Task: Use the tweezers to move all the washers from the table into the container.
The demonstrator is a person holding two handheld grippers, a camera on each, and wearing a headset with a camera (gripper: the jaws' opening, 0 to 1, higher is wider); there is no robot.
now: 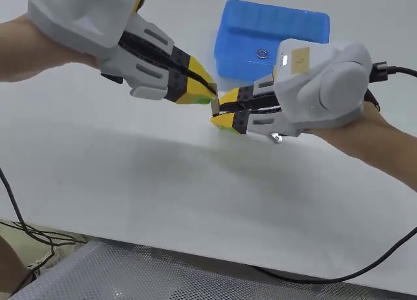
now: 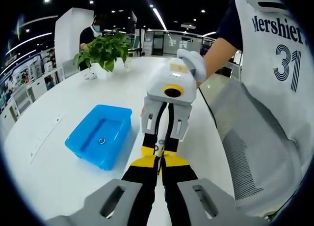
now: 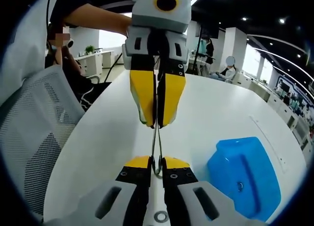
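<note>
Table (image 1: pixel 163 182) — left gripper (image 1: pixel 210 93), right gripper (image 1: pixel 220 112) clamp tweezers (image 3: pixel 156 142)

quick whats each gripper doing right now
left gripper: shut on the tweezers
right gripper: shut on the same tweezers

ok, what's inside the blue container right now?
One washer lies on the floor of the container. In the head view the right gripper covers the container's near right corner, so that part is hidden. The left gripper view shows no second washer inside.
</note>
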